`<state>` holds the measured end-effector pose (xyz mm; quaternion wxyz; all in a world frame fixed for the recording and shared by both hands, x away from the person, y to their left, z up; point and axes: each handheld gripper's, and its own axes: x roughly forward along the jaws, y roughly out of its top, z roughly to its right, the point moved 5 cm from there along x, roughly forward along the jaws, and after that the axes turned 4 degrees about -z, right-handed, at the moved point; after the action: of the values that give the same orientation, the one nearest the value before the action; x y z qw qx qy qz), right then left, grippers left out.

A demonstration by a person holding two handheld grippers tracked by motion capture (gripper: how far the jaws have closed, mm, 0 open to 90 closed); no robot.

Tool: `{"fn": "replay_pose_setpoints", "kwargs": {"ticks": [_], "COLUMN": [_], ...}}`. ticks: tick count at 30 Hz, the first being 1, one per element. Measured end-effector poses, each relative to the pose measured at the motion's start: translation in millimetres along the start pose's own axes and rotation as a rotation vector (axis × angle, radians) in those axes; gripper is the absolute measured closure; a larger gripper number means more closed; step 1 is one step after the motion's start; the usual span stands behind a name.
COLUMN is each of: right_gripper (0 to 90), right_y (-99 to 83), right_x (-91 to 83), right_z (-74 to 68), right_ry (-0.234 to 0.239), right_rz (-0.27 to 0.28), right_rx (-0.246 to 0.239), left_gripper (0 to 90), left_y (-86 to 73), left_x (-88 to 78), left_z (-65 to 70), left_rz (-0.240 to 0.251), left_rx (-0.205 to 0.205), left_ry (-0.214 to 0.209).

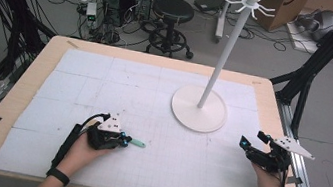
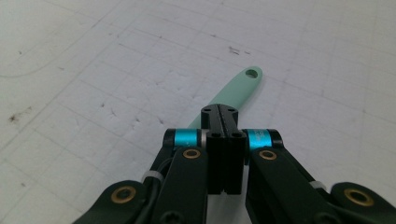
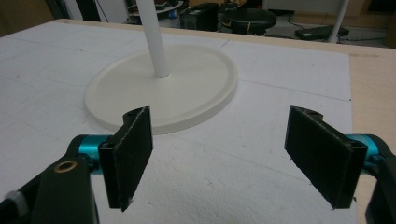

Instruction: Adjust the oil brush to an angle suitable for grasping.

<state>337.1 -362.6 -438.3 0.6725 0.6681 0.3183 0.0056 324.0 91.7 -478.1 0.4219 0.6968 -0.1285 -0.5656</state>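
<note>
Left gripper [image 2: 223, 112]: jaws pressed fully together, clamped on one end of a flat mint-green plastic handle with a hole at its tip [image 2: 238, 88]. The handle lies low over the white gridded foam mat [image 1: 103, 93], well to the left of the white round-based stand with a tall pole [image 1: 199, 109]. Right gripper [image 3: 229, 154]: jaws wide apart, nothing between them, just right of the stand's base.

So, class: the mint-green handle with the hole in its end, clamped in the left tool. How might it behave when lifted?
The mint-green handle looks like flat, thin plastic, so it is probably light and fairly stiff. The left tool grips one end, so the free end could sag or pivot. Being flat, it seems unlikely to roll on the white mat.
</note>
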Motion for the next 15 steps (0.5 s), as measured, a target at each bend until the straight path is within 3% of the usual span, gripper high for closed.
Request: {"fn": "replay_pose_setpoints", "kwargs": {"ticks": [5, 15], "right_gripper": [22.3, 22.4], "right_y": [-0.3, -0.7], "right_x": [1.5, 2.0], "right_z": [0.4, -0.3], "right_ry": [-0.005, -0.002], "right_rz": [-0.008, -0.015], "right_rx": [0.003, 0.011], "left_gripper": [90.0, 90.0], "left_y": [8.3, 17.2], "left_x": [7.8, 18.6], "left_z": [-5.9, -20.0], "left_rz": [-0.016, -0.008], "left_rx": [-0.004, -0.074], "left_ry": [0.041, 0.114]}}
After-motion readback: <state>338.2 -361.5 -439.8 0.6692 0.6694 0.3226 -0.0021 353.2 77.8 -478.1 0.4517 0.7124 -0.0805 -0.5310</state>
